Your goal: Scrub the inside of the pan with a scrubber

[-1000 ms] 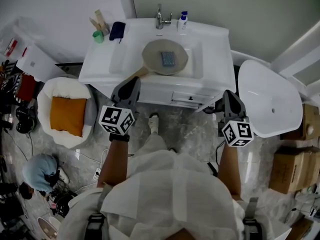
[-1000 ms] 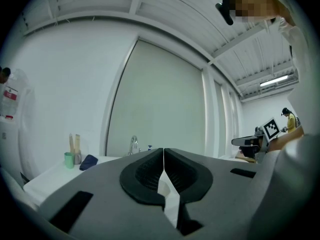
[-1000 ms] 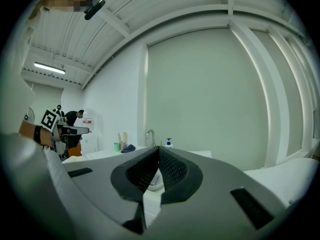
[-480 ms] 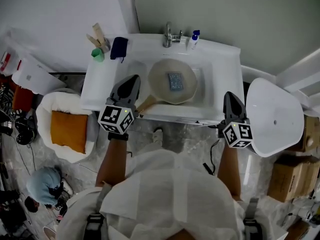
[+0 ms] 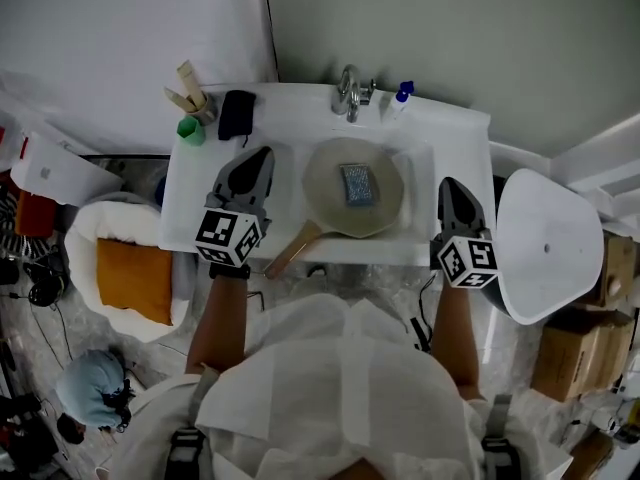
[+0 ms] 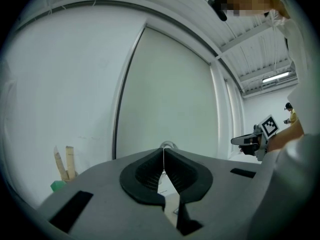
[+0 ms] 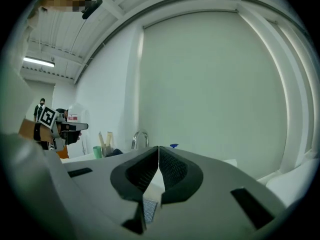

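A round beige pan lies in the white sink, its wooden handle sticking out over the front edge to the left. A blue-grey scrubber rests inside the pan; a bit of it shows through the jaw gap in the right gripper view. My left gripper is shut and empty, over the sink top just left of the pan. It shows shut in its own view too. My right gripper is shut and empty at the pan's right, by the sink's right end.
A faucet and a blue-capped bottle stand at the sink's back. A green cup, wooden sticks and a dark cloth sit at back left. A white fixture stands right; an orange cushion lies left.
Both grippers have moved forward together, from in front of the sink cabinet to over the sink on either side of the pan. Both stayed shut.
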`<state>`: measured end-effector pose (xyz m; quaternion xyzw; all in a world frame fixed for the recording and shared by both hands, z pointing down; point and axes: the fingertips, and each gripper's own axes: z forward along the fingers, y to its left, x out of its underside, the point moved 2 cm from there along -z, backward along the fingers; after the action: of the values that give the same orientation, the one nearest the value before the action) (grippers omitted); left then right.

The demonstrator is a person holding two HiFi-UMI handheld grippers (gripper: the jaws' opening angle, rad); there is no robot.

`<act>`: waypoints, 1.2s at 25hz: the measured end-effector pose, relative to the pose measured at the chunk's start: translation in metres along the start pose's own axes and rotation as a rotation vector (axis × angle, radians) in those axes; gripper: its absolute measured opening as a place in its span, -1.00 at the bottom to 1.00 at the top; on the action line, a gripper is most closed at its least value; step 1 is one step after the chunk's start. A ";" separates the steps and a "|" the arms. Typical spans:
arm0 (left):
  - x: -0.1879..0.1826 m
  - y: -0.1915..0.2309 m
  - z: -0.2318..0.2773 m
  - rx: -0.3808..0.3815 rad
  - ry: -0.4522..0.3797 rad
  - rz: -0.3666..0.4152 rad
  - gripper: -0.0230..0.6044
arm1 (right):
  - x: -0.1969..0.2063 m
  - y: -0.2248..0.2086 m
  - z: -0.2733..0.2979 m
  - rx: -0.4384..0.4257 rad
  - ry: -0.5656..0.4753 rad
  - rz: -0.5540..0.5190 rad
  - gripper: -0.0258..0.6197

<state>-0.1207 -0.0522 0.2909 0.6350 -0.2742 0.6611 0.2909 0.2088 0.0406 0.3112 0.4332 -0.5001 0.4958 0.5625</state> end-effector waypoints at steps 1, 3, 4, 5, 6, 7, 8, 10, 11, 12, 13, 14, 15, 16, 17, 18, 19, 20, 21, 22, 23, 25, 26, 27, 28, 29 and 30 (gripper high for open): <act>0.002 0.003 0.005 0.003 0.002 -0.004 -0.87 | 0.002 0.002 0.008 -0.005 0.008 -0.002 -0.89; 0.008 0.006 0.014 0.015 0.012 -0.006 -0.87 | 0.006 0.004 0.022 -0.014 0.026 -0.004 -0.89; 0.011 0.008 0.019 0.021 0.017 -0.009 -0.87 | 0.008 0.005 0.028 -0.017 0.034 -0.005 -0.89; 0.014 0.009 0.023 0.024 0.022 -0.013 -0.87 | 0.010 0.006 0.035 -0.020 0.039 -0.005 -0.89; 0.016 0.010 0.027 0.024 0.027 -0.019 -0.87 | 0.011 0.008 0.043 -0.024 0.043 -0.004 -0.89; 0.018 0.012 0.030 0.021 0.031 -0.023 -0.87 | 0.013 0.010 0.052 -0.032 0.045 -0.004 -0.89; 0.019 0.013 0.034 0.018 0.034 -0.024 -0.87 | 0.015 0.012 0.062 -0.040 0.047 -0.006 -0.89; 0.023 0.012 0.045 0.013 0.040 -0.019 -0.87 | 0.021 0.015 0.083 -0.050 0.053 -0.012 -0.83; 0.026 0.011 0.050 0.011 0.044 -0.016 -0.87 | 0.025 0.016 0.092 -0.052 0.058 -0.012 -0.73; 0.029 0.010 0.054 0.007 0.048 -0.016 -0.87 | 0.029 0.016 0.101 -0.053 0.064 -0.011 -0.64; 0.033 0.009 0.058 0.002 0.052 -0.018 -0.87 | 0.033 0.016 0.111 -0.053 0.070 -0.011 -0.57; 0.036 0.008 0.063 -0.003 0.057 -0.021 -0.87 | 0.036 0.015 0.120 -0.052 0.076 -0.010 -0.49; 0.040 0.008 0.067 -0.008 0.064 -0.024 -0.87 | 0.040 0.013 0.128 -0.049 0.083 -0.009 -0.41; 0.045 0.008 0.071 -0.012 0.071 -0.026 -0.87 | 0.044 0.011 0.137 -0.044 0.089 -0.005 -0.34; 0.049 0.008 0.076 -0.018 0.079 -0.027 -0.87 | 0.048 0.009 0.146 -0.038 0.096 0.001 -0.29; 0.052 0.008 0.080 -0.025 0.086 -0.028 -0.87 | 0.052 0.007 0.155 -0.029 0.103 0.007 -0.24; 0.055 0.008 0.083 -0.031 0.092 -0.029 -0.87 | 0.056 0.004 0.163 -0.019 0.110 0.013 -0.20; 0.058 0.008 0.087 -0.036 0.097 -0.028 -0.87 | 0.060 0.001 0.171 -0.007 0.117 0.017 -0.17; 0.060 0.007 0.091 -0.038 0.100 -0.028 -0.87 | 0.064 -0.001 0.179 0.005 0.125 0.021 -0.16; 0.062 0.006 0.094 -0.040 0.102 -0.028 -0.87 | 0.068 -0.004 0.187 0.019 0.132 0.025 -0.14; 0.063 0.005 0.097 -0.042 0.104 -0.026 -0.87 | 0.072 -0.006 0.195 0.034 0.138 0.030 -0.12; 0.063 0.005 0.103 -0.050 0.104 -0.022 -0.87 | 0.080 -0.012 0.210 0.069 0.147 0.040 -0.10; 0.063 0.005 0.106 -0.054 0.104 -0.020 -0.87 | 0.083 -0.014 0.217 0.089 0.150 0.044 -0.10; 0.063 0.005 0.109 -0.058 0.103 -0.019 -0.87 | 0.087 -0.017 0.225 0.110 0.155 0.047 -0.09; 0.064 0.006 0.113 -0.061 0.102 -0.018 -0.87 | 0.090 -0.020 0.232 0.130 0.160 0.050 -0.09; 0.064 0.006 0.116 -0.065 0.102 -0.016 -0.87 | 0.094 -0.022 0.239 0.149 0.166 0.056 -0.09; 0.065 0.007 0.120 -0.070 0.103 -0.015 -0.87 | 0.098 -0.025 0.245 0.167 0.172 0.062 -0.09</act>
<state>-0.0460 -0.1421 0.3609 0.5917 -0.2770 0.6807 0.3314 0.2013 -0.1917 0.4390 0.4187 -0.4202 0.5884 0.5495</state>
